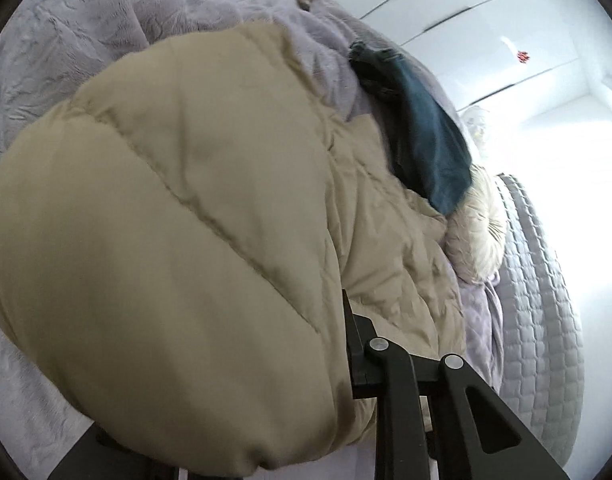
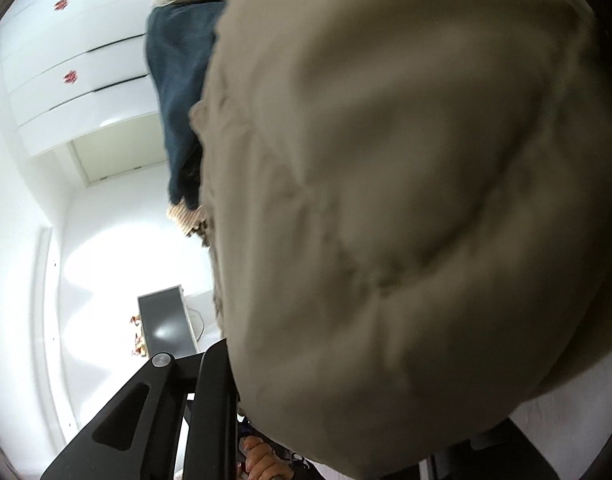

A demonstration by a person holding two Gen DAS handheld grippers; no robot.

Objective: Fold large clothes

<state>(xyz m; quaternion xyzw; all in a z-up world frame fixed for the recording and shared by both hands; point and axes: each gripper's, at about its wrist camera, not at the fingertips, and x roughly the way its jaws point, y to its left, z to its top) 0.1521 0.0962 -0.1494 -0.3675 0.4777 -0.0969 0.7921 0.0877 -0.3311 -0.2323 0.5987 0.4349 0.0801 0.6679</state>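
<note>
Left gripper (image 1: 348, 344): jaws drawn in tight on a puffy fold of the beige quilted coat (image 1: 178, 216); one black finger (image 1: 356, 328) presses the fabric, the other is buried under it. The coat bulges from centre out to 9 o'clock and covers most of the view. At 2 o'clock a dark teal garment (image 1: 430, 152) lies on the coat, with pale fur trim (image 1: 482, 224) just beside it at 3 o'clock. Lilac fleece bedding (image 1: 106, 32) sits beneath, toward 11 o'clock.

Right gripper (image 2: 230, 376): jaws likewise closed on the coat (image 2: 406, 200), which fills the view from centre to 3 o'clock. White drawer fronts (image 2: 78, 92) stand at 10 o'clock.
</note>
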